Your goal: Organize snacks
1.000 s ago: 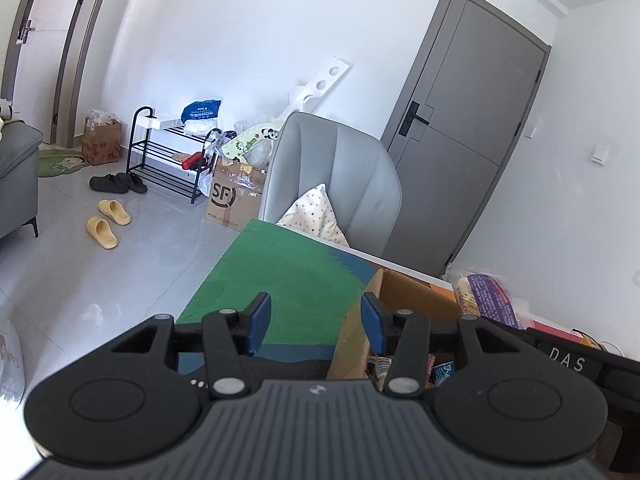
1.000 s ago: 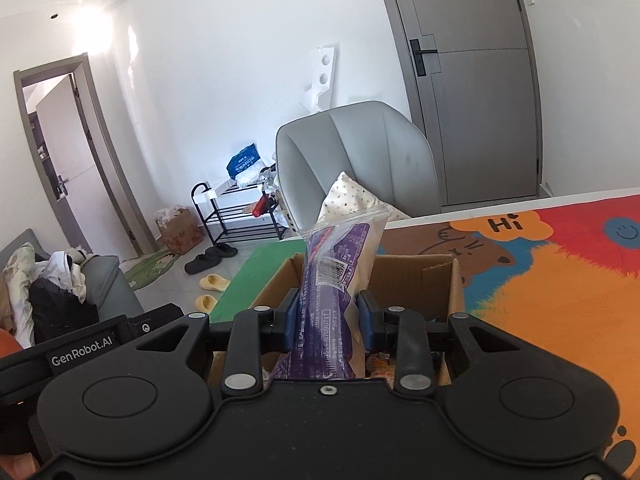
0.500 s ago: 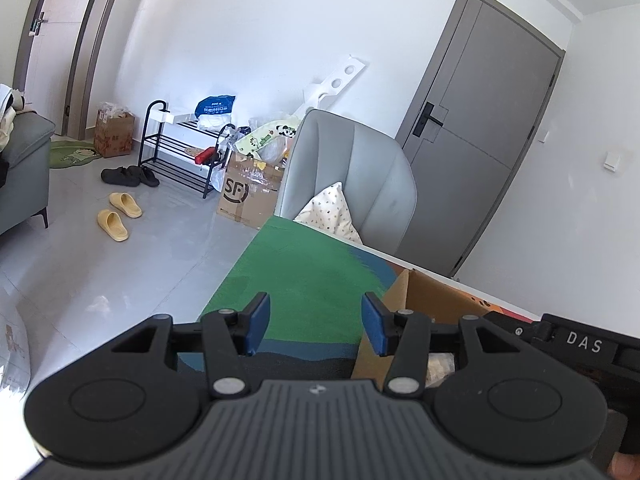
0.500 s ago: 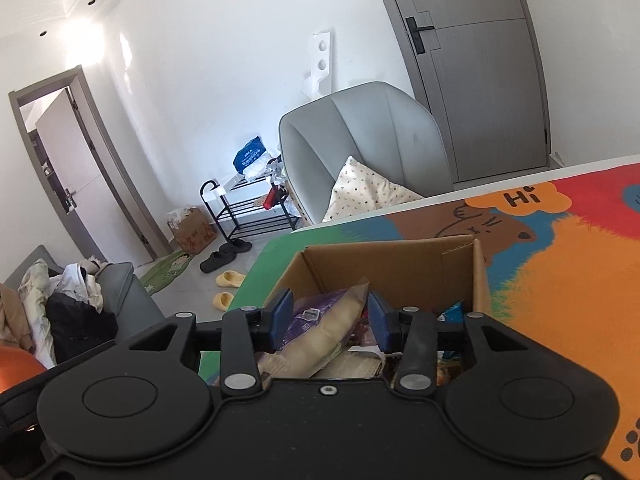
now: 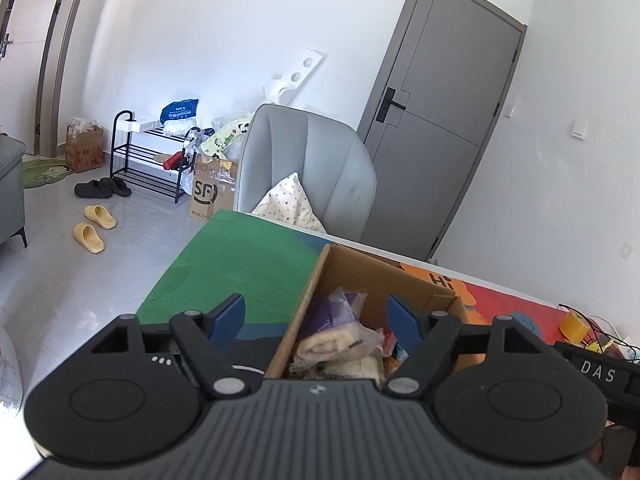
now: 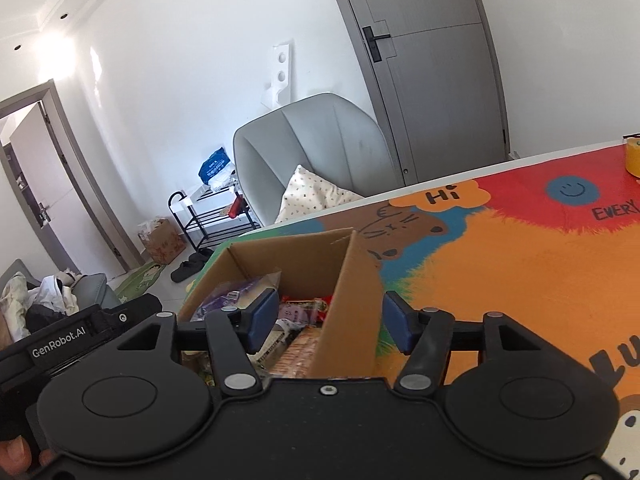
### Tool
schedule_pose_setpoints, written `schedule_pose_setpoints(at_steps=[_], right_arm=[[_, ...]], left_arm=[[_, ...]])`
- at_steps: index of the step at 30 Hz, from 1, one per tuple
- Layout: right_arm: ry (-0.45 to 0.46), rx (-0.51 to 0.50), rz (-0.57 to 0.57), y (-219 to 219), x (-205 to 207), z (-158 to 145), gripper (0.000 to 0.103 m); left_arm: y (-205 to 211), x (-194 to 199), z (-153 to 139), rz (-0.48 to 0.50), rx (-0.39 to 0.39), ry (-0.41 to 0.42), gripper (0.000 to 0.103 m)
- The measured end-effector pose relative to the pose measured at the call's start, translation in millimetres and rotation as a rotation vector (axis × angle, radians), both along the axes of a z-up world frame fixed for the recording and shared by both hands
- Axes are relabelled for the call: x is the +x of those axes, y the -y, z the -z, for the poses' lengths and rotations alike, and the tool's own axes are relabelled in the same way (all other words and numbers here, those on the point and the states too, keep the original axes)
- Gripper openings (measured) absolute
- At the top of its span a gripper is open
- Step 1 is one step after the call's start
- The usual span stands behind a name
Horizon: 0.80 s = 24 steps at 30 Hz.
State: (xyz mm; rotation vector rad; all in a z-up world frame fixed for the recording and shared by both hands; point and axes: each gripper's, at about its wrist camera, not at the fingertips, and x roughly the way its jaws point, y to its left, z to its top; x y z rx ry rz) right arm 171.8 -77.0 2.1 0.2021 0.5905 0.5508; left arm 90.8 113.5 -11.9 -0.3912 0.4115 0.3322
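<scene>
A: Left gripper [image 5: 315,318] state?
B: Jaws apart and opening, pads pressing on nothing. The left wall of the cardboard box [image 5: 404,276] sits in the gap between them, no contact.

A: Right gripper [image 6: 329,322]?
B: Same, jaws spreading, released. The box's [image 6: 298,256] right wall stands between the pads, untouched as far as I can see.

A: Where are the snacks?
B: All in the box. Purple-and-clear bag [image 5: 340,322] lies on top of the pile, tilted toward the left wall; in the right wrist view the same bag [image 6: 236,294] sits at the left side, just behind the left pad. Red and orange packets [image 6: 306,306] below it, labels too blurred to read.

A: Box location?
B: On the surface [image 6: 520,264], on a colourful mat, near the far-left corner where the mat goes green [image 5: 240,264]. Orange, red, a "Hi" bubble to the box's right.

A: Background?
B: Grey chair [image 5: 308,172] with a spotted cushion [image 5: 290,204] just past the surface edge, grey door [image 5: 444,120] behind it, shoe rack [image 5: 146,156] and yellow slippers [image 5: 94,226] on the floor.

A: Person?
B: Fingertips [image 6: 16,458] at the lower-left edge of the right wrist view, partly cropped.
</scene>
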Motion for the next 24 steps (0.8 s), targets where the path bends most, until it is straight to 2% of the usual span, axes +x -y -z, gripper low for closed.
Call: schedule_pose_setpoints(at_steps=[2,8,18,24], right_arm=[[0.003,0.002,0.011,10.5,-3.0,-0.9,0.061],[0.016,0.000,0.052,38.0,-12.1,-4.2,0.074],[0.053,-0.014,0.095,73.5,-34.4,-13.0,0.103],[0.057,-0.013,0.104,91.3,-44.6,-15.3,0.103]], left_arm=[[7.3,-0.1,-0.8,0.017,0.005,-0.008,0.080],[26.8,-3.0,-7.3,0.064,0.027,-0.021,0.086],[55.7,-13.3,-18.1,0.144,0.083,-0.067,0.094],[69.4,-15.1,-22.8,0.186,0.123,-0.111,0.095]])
